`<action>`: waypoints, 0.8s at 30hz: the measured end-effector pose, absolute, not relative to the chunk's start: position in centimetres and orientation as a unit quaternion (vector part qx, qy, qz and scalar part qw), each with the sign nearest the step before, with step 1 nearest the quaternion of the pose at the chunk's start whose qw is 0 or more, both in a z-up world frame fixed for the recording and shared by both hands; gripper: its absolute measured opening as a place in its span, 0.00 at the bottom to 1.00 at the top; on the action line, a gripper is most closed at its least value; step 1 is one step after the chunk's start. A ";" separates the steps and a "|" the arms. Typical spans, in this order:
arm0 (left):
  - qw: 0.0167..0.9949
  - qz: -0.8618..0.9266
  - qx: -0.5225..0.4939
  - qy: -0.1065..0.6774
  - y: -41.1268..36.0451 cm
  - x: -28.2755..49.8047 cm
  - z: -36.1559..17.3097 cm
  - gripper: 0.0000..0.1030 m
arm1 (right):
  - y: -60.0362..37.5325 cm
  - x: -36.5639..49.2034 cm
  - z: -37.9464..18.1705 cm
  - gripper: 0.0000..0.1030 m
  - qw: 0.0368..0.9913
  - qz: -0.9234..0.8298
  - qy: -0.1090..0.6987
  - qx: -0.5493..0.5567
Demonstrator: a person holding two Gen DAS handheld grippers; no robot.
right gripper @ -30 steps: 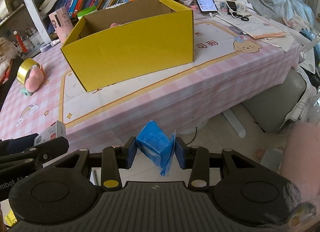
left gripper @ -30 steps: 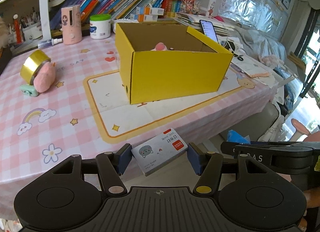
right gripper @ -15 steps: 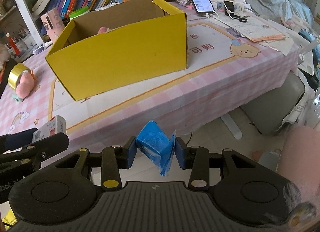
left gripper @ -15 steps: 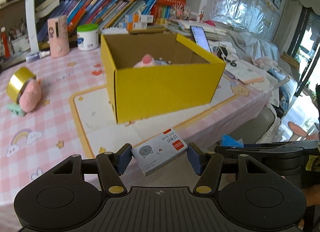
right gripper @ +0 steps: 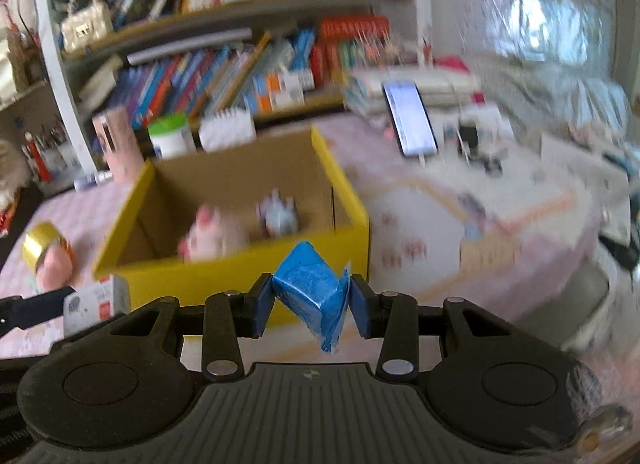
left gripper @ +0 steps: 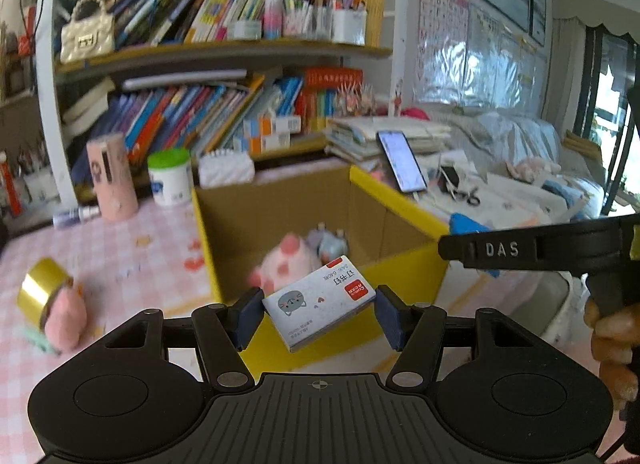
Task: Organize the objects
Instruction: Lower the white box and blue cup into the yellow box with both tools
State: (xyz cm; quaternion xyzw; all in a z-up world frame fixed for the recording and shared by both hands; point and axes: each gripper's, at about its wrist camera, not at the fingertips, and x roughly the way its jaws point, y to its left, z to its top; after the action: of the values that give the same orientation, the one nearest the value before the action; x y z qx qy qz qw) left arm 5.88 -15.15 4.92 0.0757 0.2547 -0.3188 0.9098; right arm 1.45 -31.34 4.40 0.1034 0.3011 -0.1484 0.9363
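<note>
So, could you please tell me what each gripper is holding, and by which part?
The left gripper clamps a small cat-print box across its two short ends. The right gripper pinches a blue wrapped packet by its opposite sides.

A matt cardboard box (left gripper: 404,268) is seen; a glossy printed card packet (left gripper: 320,300), a crinkled blue wrapper (right gripper: 312,292) and shiny gold tape (left gripper: 40,296) are shown.
</note>
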 end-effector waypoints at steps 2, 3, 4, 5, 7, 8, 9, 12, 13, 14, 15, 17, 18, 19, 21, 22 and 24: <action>0.913 -0.315 0.078 0.246 -16.1 6.4 5.2 0.58 | -32.2 2.6 5.3 0.37 0.942 -0.138 0.290 0.094; 0.915 -0.313 0.081 0.242 -16.5 6.7 5.3 0.58 | -32.6 3.2 5.6 0.37 0.945 -0.133 0.286 0.089; 0.917 -0.309 0.084 0.238 -17.0 7.0 5.4 0.58 | -33.0 3.8 5.8 0.37 0.947 -0.128 0.284 0.085; 0.918 -0.305 0.087 0.236 -17.5 7.2 5.4 0.58 | -33.5 4.4 6.1 0.37 0.948 -0.122 0.282 0.081; 0.920 -0.296 0.094 0.239 -18.4 8.0 5.2 0.58 | -34.2 5.5 6.2 0.37 0.950 -0.114 0.281 0.075; 0.920 -0.293 0.096 0.242 -18.8 8.3 5.0 0.58 | -34.7 6.0 6.2 0.37 0.950 -0.109 0.282 0.073; 0.920 -0.289 0.099 0.246 -19.2 8.6 4.8 0.58 | -35.2 6.5 6.2 0.37 0.951 -0.104 0.284 0.071; 0.919 -0.280 0.106 0.255 -20.3 9.4 4.4 0.58 | -36.2 7.9 6.1 0.37 0.951 -0.088 0.290 0.064; 0.919 -0.278 0.107 0.259 -20.6 9.6 4.2 0.58 | -36.4 8.4 6.0 0.37 0.951 -0.081 0.294 0.060; 0.918 -0.276 0.107 0.263 -20.9 9.9 4.1 0.58 | -36.7 8.8 5.9 0.37 0.951 -0.075 0.296 0.058; 0.918 -0.272 0.107 0.269 -21.2 10.3 3.9 0.58 | -36.8 9.3 5.8 0.37 0.950 -0.069 0.298 0.055; 0.917 -0.265 0.111 0.276 -21.7 10.8 3.6 0.58 | -37.1 10.3 5.6 0.37 0.950 -0.055 0.304 0.052; 0.917 -0.261 0.113 0.280 -21.8 11.1 3.4 0.58 | -37.2 10.7 5.5 0.37 0.949 -0.050 0.306 0.050; 0.917 -0.257 0.115 0.284 -21.9 11.3 3.3 0.58 | -37.2 11.1 5.3 0.37 0.949 -0.043 0.309 0.048; 0.915 -0.251 0.120 0.291 -22.1 11.9 2.8 0.58 | -37.2 11.9 5.0 0.37 0.947 -0.031 0.316 0.042; 0.914 -0.249 0.121 0.295 -22.2 12.1 2.6 0.58 | -37.1 12.3 4.8 0.37 0.946 -0.025 0.320 0.038; 0.912 -0.245 0.124 0.304 -22.4 12.5 2.2 0.58 | -36.9 13.0 4.4 0.37 0.944 -0.011 0.329 0.030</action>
State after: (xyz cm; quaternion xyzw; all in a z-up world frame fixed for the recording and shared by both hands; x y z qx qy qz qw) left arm 12.47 -22.37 2.16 0.1236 0.3044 -0.2450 0.9122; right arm 12.98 -36.92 4.35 0.0302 0.3289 -0.0107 0.9438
